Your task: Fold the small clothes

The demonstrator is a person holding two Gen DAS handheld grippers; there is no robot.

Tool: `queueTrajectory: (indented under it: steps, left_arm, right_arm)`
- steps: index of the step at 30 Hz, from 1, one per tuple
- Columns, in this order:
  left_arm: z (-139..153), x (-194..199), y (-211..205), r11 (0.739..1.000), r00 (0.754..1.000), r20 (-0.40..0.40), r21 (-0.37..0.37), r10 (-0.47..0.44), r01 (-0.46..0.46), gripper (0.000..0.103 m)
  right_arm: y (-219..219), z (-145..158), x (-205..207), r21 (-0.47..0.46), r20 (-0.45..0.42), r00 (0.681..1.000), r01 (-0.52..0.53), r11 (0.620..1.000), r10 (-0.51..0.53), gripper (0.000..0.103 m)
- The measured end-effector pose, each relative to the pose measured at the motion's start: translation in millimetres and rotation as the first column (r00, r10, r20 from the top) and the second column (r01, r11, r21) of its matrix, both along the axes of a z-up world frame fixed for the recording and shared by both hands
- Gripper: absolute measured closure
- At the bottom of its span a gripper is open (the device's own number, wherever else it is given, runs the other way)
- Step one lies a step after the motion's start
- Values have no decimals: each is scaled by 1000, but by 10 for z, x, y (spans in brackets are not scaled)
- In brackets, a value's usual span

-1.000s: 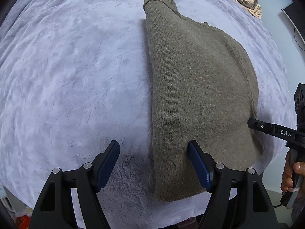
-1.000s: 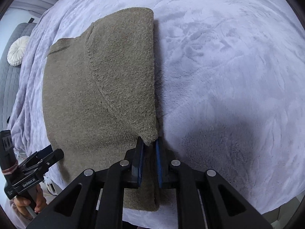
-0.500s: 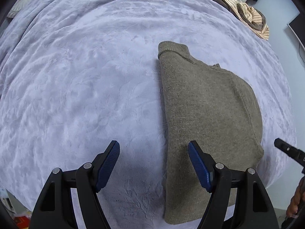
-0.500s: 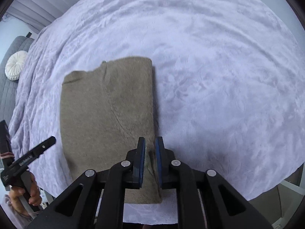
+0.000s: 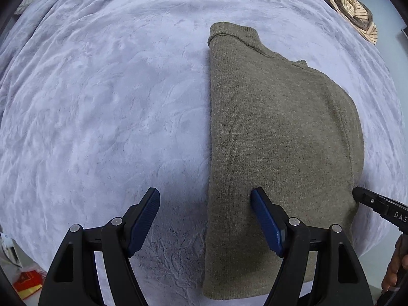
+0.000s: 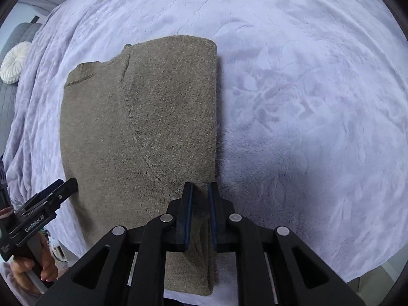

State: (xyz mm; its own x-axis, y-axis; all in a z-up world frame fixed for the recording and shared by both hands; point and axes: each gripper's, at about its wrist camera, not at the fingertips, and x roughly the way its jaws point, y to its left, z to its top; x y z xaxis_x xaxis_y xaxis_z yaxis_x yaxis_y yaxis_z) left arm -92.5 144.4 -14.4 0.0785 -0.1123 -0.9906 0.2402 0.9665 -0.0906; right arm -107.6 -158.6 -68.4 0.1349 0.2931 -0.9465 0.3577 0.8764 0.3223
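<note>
An olive-brown knitted sweater [image 5: 275, 127] lies folded lengthwise on the lavender blanket, its ribbed collar at the far end. My left gripper [image 5: 205, 193] hovers open above the sweater's near left edge, one finger over the knit and the other over the blanket. Nothing is between its pads. My right gripper [image 6: 201, 187] hangs shut over the near right edge of the sweater [image 6: 153, 127], holding nothing; the knit lies flat below it. Each view shows the other gripper's fingers [image 5: 369, 200] [image 6: 61, 186] at the sweater's opposite side.
The plush blanket [image 5: 102, 102] covers a bed whose near edge runs just below the sweater. Striped clothes [image 5: 357, 7] are heaped at the far right corner. A white round cushion [image 6: 15, 61] sits far left. A hand [image 6: 28, 272] grips the left handle.
Both grippers drew back from the sweater half a second ago and have come closer again. The sweater's right edge, bunched at the right fingertips earlier, now lies flat.
</note>
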Motion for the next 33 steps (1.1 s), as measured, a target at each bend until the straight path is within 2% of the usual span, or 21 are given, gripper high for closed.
queueTrajectory:
  steps: [4,12,24,26,28,29,30,31,33]
  left_arm:
    - [46,-54,-12,1000,1000,-13,5,5,-5,28]
    - [66,-179,-14,1000,1000,-27,-2,-2,2,27]
    - [340,-427,-95,996,996,-37,-10,-84,84,28]
    - [383,-435,-88,996,996,-32,-6,-87,87,27]
    - [425,-446,-72,997,996,-37,-8,-80,80,27]
    - [438,-441,-55,997,996,-39,-14,-76,75,27]
    - [465,-438,-42,997,997,-32,-18,-70,69,13]
    - [494,-428,-29,998,998,-20,-18,-63,62,4]
    - [551,-413,-44,998,999,10,-23,-51,51,0]
  right_arm:
    - [-75,97,-34,25,-13,1000,-18,1000,19,90]
    - [-100,188,-242,41,-29,1000,13,999,-12,89]
    - [49,312,-362,41,-49,999,7,999,-5,89]
    - [79,347,-333,40,-42,999,2,999,0,85]
    - [113,388,-308,33,-35,999,-2,999,3,67]
    - [124,411,-298,29,-29,1000,-3,1000,4,62]
    - [138,439,-284,26,-21,1000,-6,1000,6,57]
    - [151,465,-269,20,-15,1000,-9,1000,10,57]
    - [182,515,-240,-1,-3,1000,-23,1000,23,55]
